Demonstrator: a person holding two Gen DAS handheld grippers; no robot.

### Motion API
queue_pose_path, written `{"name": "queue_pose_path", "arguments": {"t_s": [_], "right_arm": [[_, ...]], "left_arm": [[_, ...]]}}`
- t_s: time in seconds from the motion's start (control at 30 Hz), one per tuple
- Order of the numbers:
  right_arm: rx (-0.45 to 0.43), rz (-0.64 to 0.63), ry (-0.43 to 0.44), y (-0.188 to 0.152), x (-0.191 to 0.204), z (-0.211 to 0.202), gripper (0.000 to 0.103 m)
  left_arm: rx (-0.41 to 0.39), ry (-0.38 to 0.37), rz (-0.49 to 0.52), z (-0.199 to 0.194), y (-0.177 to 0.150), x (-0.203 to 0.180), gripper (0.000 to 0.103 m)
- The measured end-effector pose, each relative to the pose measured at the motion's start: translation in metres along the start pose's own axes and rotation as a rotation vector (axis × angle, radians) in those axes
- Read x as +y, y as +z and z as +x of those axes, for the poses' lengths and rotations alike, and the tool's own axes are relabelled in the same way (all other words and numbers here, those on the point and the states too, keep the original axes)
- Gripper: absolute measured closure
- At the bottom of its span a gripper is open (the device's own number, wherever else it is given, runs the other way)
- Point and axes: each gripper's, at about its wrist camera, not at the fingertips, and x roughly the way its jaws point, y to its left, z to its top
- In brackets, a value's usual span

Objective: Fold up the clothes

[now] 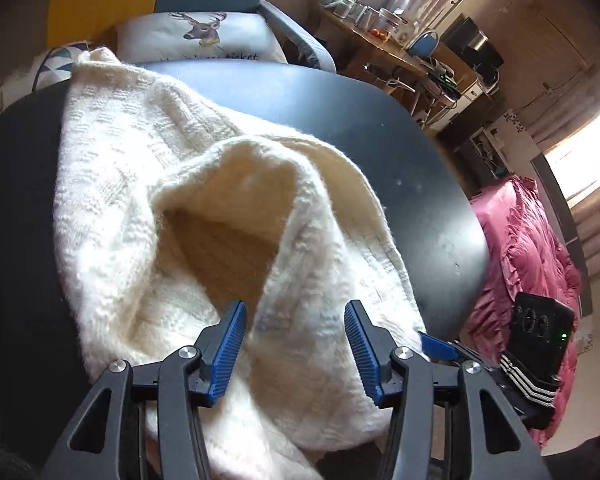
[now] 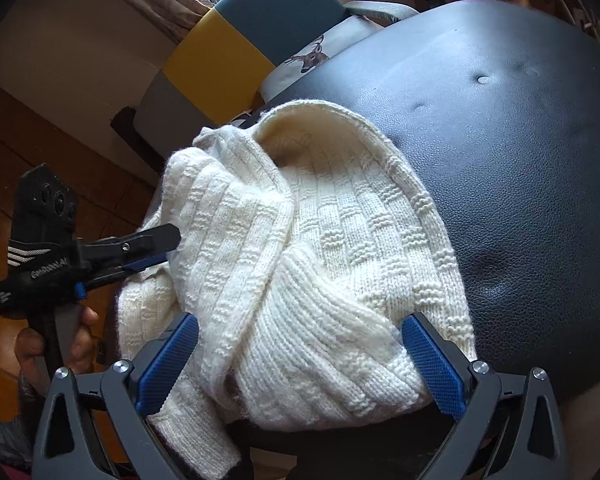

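Lying bunched on the black bench (image 2: 500,140), the cream sweater (image 2: 308,248) runs lengthwise from the near edge toward the far chair (image 2: 260,24). Right gripper (image 2: 300,364) jaws stand wide over its ribbed near end, holding nothing. Left gripper (image 1: 296,352) jaws are wide too, over a raised fold. Only the left view shows the pink bedding (image 1: 528,256); only the right shows a hand (image 2: 80,340).

Each gripper (image 1: 295,348) is built from dark grey linkage arms joined by silver round-headed screws (image 1: 403,353), with ribbed blue pads (image 1: 228,354) (textured on the inner faces). White stripes (image 2: 22,257) and lettering are printed on the black body behind the fingers.
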Motion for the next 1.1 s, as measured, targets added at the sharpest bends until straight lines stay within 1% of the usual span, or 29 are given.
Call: {"name": "queue_pose_path", "arguments": {"t_s": [0.03,0.1,0.13,0.17,0.2,0.33,0.37,0.4,0.47,0.53,0.6,0.73,0.8,0.87,0.93,1.03,1.1], "right_arm": [[0.001,0.0,-0.003,0.0,0.0,0.001,0.0],[0.004,-0.008,-0.014,0.0,0.001,0.004,0.0],[0.005,-0.016,-0.021,0.0,0.002,0.005,0.0],[0.006,-0.024,-0.028,-0.001,0.003,0.006,0.0],[0.008,-0.031,-0.036,-0.001,0.004,0.006,0.0],[0.012,-0.05,-0.062,-0.003,0.007,0.009,0.0],[0.012,-0.052,-0.068,-0.004,0.008,0.009,0.0],[0.012,-0.055,-0.074,-0.004,0.009,0.01,0.0],[0.012,-0.063,-0.088,-0.005,0.01,0.01,0.0],[0.014,-0.073,-0.101,-0.006,0.012,0.011,0.0],[0.016,-0.08,-0.113,-0.005,0.013,0.013,0.0],[0.019,-0.091,-0.132,-0.004,0.015,0.013,0.0],[0.019,-0.112,-0.156,-0.004,0.018,0.013,0.0],[-0.013,-0.136,-0.166,-0.005,0.024,0.009,0.0],[-0.054,-0.187,-0.149,-0.003,0.037,0.002,0.0],[-0.043,-0.258,-0.121,-0.001,0.059,0.007,0.0],[-0.018,-0.303,-0.119,-0.004,0.073,0.015,0.0]], "left_arm": [[0.002,-0.009,0.009,0.002,-0.002,-0.001,0.051],[-0.004,-0.016,0.036,0.007,-0.005,-0.004,0.057],[-0.012,-0.021,0.042,0.007,-0.006,-0.004,0.067],[-0.024,-0.031,0.039,0.006,-0.007,-0.003,0.081],[-0.036,-0.041,0.036,0.004,-0.008,-0.001,0.084],[-0.062,-0.089,-0.032,-0.011,-0.007,0.015,0.085],[-0.08,-0.1,-0.047,-0.019,-0.008,0.02,0.088],[-0.104,-0.109,-0.058,-0.029,-0.009,0.025,0.092],[-0.158,-0.103,-0.066,-0.05,-0.013,0.036,0.094],[-0.2,-0.087,-0.077,-0.067,-0.016,0.046,0.095],[-0.253,-0.09,-0.101,-0.086,-0.018,0.057,0.096],[-0.392,-0.096,-0.172,-0.137,-0.025,0.085,0.096],[-0.444,-0.051,-0.2,-0.163,-0.031,0.107,0.096],[-0.461,0.008,-0.243,-0.175,-0.039,0.132,0.096],[-0.451,0.081,-0.292,-0.179,-0.048,0.161,0.096],[-0.409,0.191,-0.367,-0.172,-0.059,0.203,0.095],[-0.357,0.229,-0.408,-0.159,-0.068,0.225,0.094]]}}
